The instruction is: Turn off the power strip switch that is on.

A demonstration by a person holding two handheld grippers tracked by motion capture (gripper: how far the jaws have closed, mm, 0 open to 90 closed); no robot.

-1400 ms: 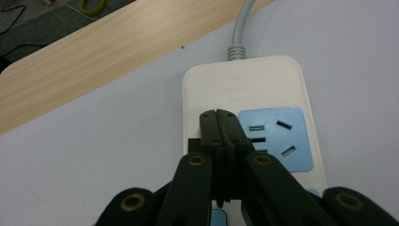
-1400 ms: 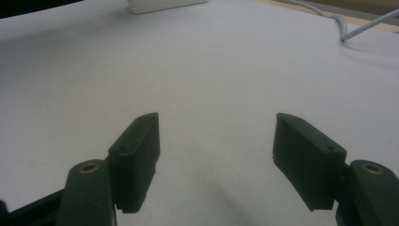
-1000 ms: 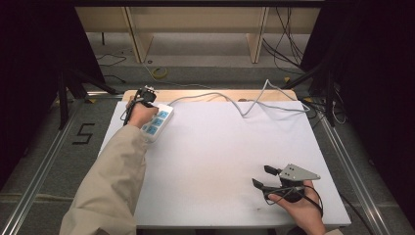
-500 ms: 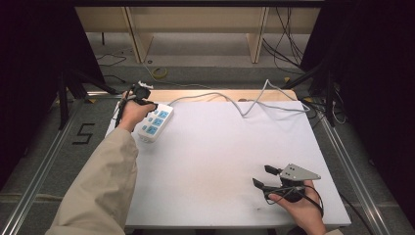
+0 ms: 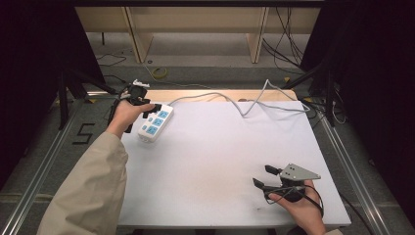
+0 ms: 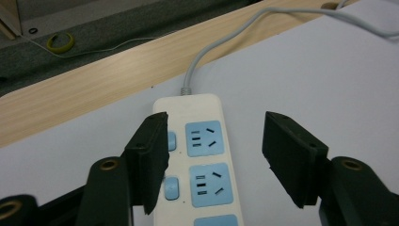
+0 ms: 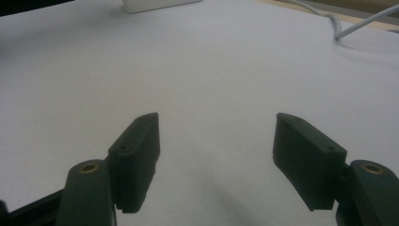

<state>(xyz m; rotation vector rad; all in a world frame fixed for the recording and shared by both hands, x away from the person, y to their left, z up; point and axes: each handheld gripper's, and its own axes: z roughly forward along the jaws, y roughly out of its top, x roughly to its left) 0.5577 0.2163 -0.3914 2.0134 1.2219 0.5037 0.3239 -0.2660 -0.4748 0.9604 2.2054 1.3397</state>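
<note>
Nearest, at the lower right of the high view, the right gripper (image 5: 266, 177) rests on the white table (image 5: 220, 161) in the person's right hand (image 5: 298, 205), its fingers (image 7: 136, 155) spread apart with nothing between them.

Further off, at the upper left of the high view, the left gripper (image 5: 152, 108) hangs over the near end of the power strip (image 5: 155, 122). Its fingers (image 6: 150, 155) have just been opening and now stand wide. In the left gripper view the strip's (image 6: 202, 174) white body and blue sockets lie below the gap, one finger over the strip's switch side and the other out over bare table, neither pressing on it. The strip lies near the table's far left corner, with its grey cord (image 5: 254, 100) snaking along the far edge toward the upper right.

By my judgement this is a release. To finish cleanly, lift the left gripper straight up until its fingers clear the strip's sides, so no finger nudges it or catches the switch buttons (image 6: 170, 140). Keep the strip flat and leave the cord slack, so it does not drag the strip.
</note>
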